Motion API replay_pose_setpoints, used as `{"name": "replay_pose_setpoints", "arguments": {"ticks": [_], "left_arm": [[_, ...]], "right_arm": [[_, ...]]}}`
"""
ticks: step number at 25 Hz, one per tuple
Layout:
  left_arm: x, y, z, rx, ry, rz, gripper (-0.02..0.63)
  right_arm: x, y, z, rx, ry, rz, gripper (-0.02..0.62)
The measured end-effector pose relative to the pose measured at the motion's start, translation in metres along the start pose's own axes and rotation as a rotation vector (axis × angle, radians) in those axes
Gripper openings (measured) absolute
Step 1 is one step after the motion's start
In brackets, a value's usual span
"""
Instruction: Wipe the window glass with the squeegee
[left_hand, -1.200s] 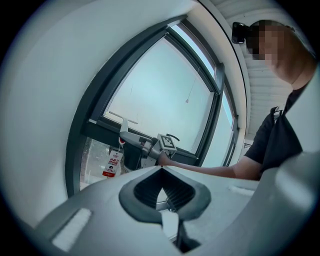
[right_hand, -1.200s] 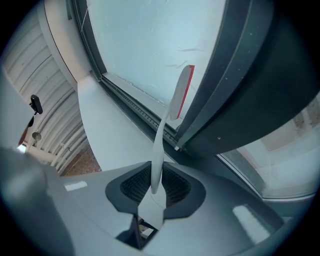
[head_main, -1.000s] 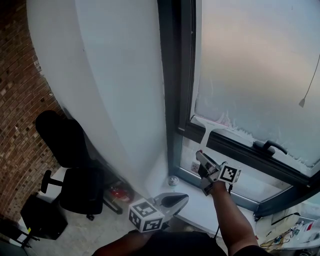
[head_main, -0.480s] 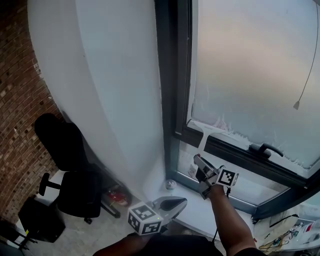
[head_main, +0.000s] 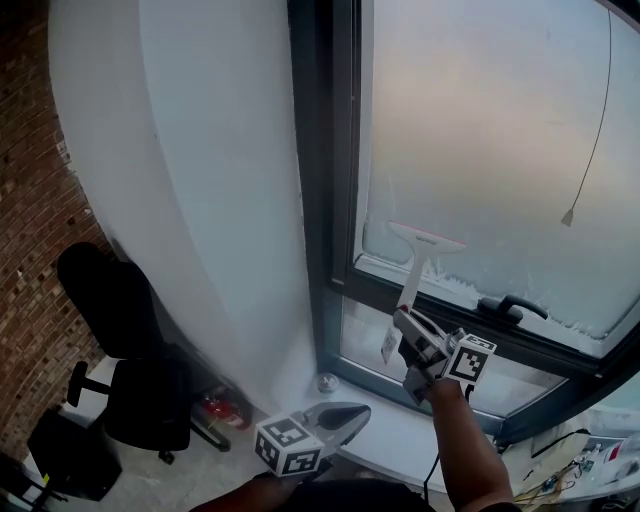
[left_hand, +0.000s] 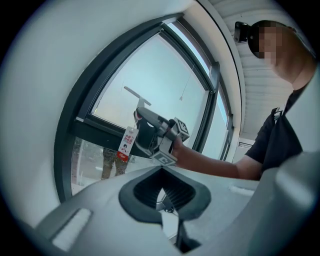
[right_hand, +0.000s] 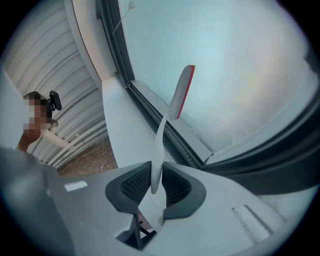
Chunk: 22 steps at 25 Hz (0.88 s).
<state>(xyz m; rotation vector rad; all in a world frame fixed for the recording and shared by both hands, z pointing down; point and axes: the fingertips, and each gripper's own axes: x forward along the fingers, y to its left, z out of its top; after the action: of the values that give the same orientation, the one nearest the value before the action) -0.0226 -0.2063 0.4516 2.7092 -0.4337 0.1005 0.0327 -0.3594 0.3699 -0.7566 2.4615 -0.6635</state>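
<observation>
Toward the lower right of the head view, a bare forearm (head_main: 462, 440) reaches up. The right gripper (head_main: 405, 325) is clamped on the slim white handle of the squeegee (head_main: 424, 245). Its red-edged T-blade lies against the hazy window glass (head_main: 480, 120), just above the dark frame (head_main: 440, 300). Lower centre, the left gripper (head_main: 355, 412) lies level, jaws together on nothing.

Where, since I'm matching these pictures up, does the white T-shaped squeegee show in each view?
Head view: the white T-shaped squeegee stands right of centre, blade uppermost.
Left gripper view: the squeegee is small, up and left of centre.
Right gripper view: the squeegee is at the centre, its handle clamped in the right tongs.
Shared landmark: the dark horizontal window-frame bar, below the blade in every view.
</observation>
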Motion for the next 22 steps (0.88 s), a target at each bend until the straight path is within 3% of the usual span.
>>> {"name": "replay_pose_setpoints", "arguments": {"ticks": [13,22], "left_arm": [[0.015,-0.006,0.006,0.011,-0.002,-0.033,0.000],[0.018,-0.004,0.010,0.029,-0.015,-0.016,0.000]], "right_arm": [[0.006,0.078,0.132,-0.264,-0.045,0.046,0.089],[0.007,0.092,0.208,-0.391,-0.041,0.067,0.089]]}}
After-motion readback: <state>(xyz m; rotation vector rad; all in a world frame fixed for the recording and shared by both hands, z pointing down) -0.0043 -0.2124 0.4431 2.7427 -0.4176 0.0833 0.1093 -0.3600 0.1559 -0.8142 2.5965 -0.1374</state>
